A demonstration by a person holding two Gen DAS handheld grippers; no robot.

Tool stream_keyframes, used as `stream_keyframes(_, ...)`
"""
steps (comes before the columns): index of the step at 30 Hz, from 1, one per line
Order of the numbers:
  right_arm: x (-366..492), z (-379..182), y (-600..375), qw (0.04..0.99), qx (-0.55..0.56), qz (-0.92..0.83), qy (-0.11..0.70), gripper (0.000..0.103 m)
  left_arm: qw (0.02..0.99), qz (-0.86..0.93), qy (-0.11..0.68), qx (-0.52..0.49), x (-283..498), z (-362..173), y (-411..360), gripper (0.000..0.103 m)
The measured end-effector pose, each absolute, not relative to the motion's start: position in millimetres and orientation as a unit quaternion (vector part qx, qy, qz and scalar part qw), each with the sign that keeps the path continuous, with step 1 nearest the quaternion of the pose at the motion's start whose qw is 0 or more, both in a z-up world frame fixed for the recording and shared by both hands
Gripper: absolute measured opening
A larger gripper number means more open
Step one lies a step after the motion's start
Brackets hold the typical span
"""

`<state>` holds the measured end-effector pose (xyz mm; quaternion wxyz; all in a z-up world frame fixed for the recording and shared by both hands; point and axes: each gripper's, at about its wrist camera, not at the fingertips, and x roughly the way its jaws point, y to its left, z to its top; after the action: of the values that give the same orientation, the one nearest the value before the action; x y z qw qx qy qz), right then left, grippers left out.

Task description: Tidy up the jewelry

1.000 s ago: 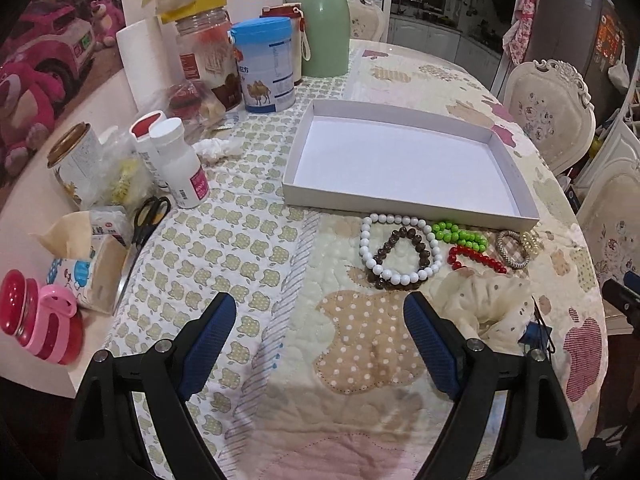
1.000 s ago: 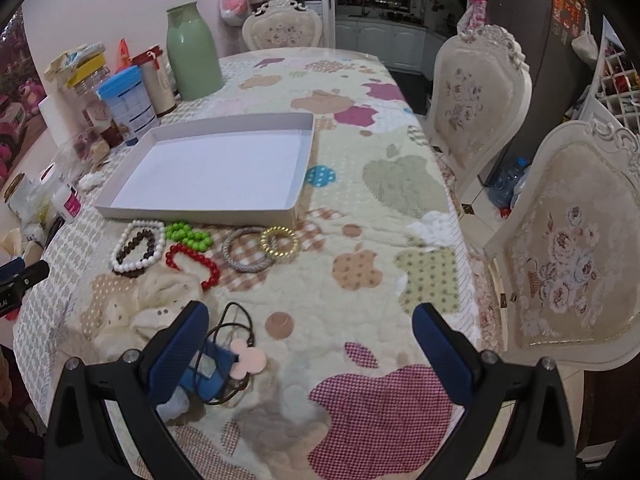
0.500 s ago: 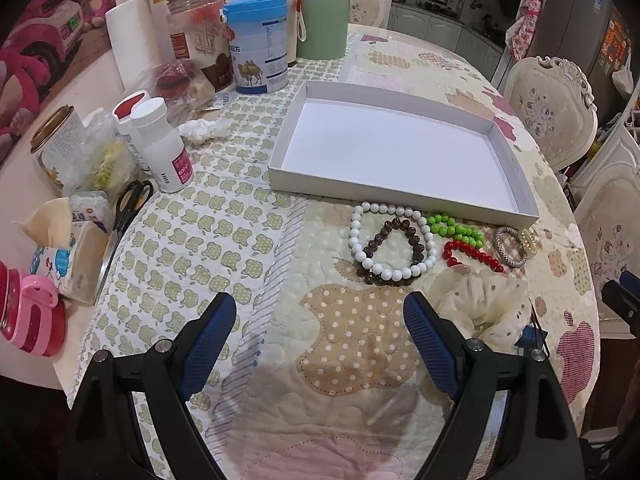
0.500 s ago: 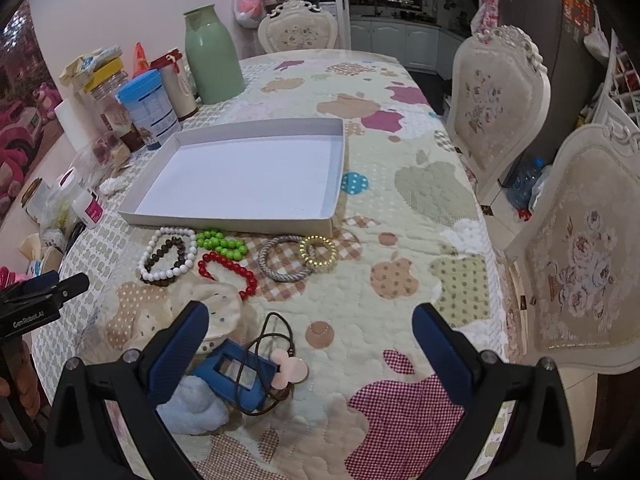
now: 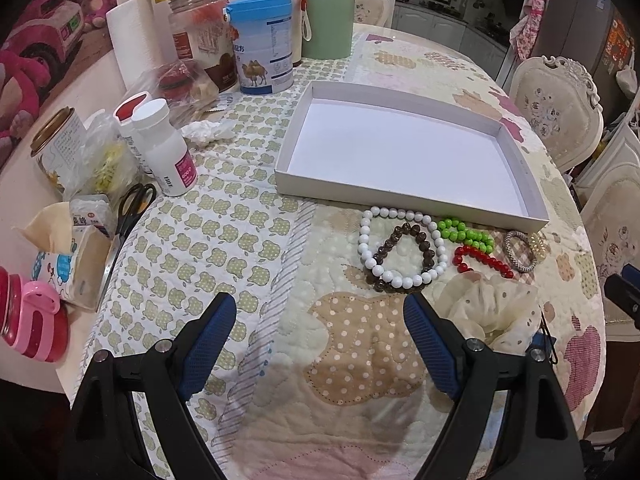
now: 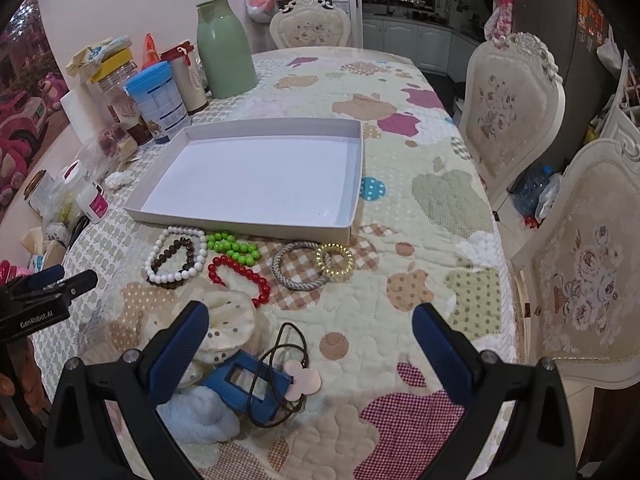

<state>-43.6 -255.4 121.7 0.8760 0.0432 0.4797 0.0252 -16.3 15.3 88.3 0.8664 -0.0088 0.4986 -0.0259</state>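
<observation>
An empty white tray [image 5: 532, 222] [image 6: 352, 200] lies on the quilted table. In front of it lie a white bead bracelet [image 5: 366, 248] [image 6: 158, 254] around a brown one [image 5: 424, 250] [image 6: 176, 246], a green one [image 5: 464, 234] [image 6: 234, 246], a red one [image 5: 480, 260] [image 6: 240, 270], a silver bangle [image 5: 518, 258] [image 6: 296, 266] and a gold ring bracelet [image 6: 336, 262]. A cream scrunchie [image 5: 492, 308] [image 6: 232, 320] lies nearer. My left gripper [image 5: 316, 328] is open, just short of the beads. My right gripper [image 6: 310, 336] is open above a black cord with a pink pendant [image 6: 302, 378].
Jars, a blue-lidded tin [image 5: 264, 44], a green flask [image 5: 328, 8], pill bottles [image 5: 166, 148], scissors [image 5: 134, 204] and a tissue box [image 5: 76, 256] crowd the table's left side. A blue frame [image 6: 248, 388] and pale blue cloth [image 6: 200, 412] lie under the cord. Chairs [image 6: 508, 112] stand at the right.
Both grippers have moved forward and slightly down toward the jewelry, which appears larger. Both stay open; nothing was picked up.
</observation>
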Motion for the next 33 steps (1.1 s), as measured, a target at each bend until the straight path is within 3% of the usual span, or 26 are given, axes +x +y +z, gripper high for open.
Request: stream_keyframes(33, -27, 119, -261, 0.872, 0.085, 0.054, 0.479, 0.099, 0.861, -0.033, 0.507, -0.014, -12, 79, 11, 0.060)
